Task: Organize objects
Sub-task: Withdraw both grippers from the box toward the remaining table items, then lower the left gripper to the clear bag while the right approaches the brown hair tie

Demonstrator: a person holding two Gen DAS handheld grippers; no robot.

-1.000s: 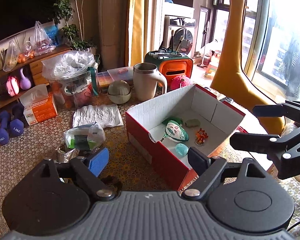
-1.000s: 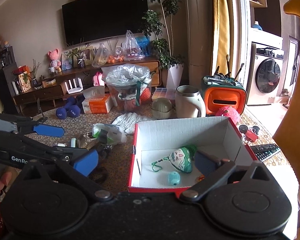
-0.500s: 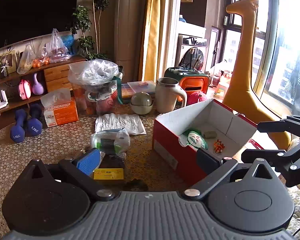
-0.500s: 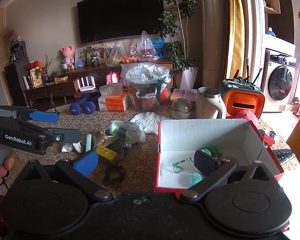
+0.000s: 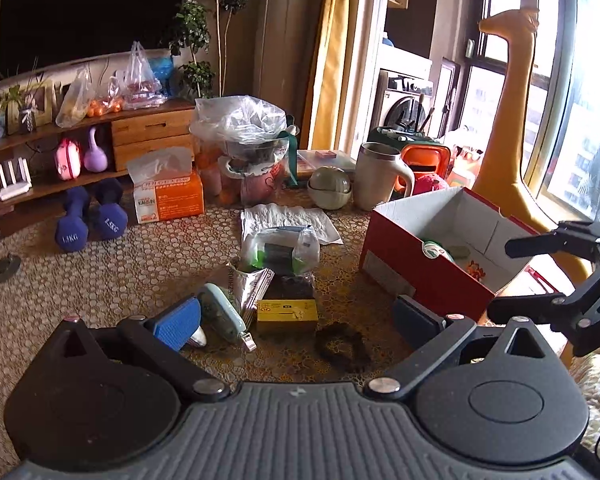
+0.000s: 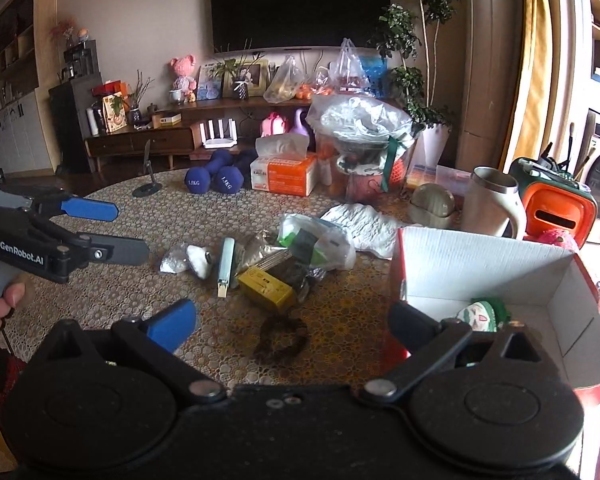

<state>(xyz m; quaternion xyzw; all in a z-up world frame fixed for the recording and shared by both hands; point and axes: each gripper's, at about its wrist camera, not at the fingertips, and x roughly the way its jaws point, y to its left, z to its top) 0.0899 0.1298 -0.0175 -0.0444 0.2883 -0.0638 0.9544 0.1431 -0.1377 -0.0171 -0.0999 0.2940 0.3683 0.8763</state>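
**Both grippers empty over the cluttered bench**

The left gripper (image 5: 296,314) has just been opening and gapes wide with nothing between its pads; the right gripper (image 6: 292,326) is spread too, empty. Only the right view shows a hand (image 6: 0,304), lower left. One red box (image 5: 420,276) sits right of centre – a green mask (image 6: 480,314) inside. Two dumbbells (image 5: 88,224), one yellow packet (image 5: 287,312), one dark hair tie (image 5: 342,346) in front.

Left black hand-held gripper (image 5: 296,318) with blue-padded fingers (image 5: 178,322): jaws just opened to full spread, nothing between them, pointed forward and down. Right black hand-held gripper (image 6: 292,322): jaws spread wide, empty, angled downward. Bare fingers (image 6: 4,304) curled on left handle.
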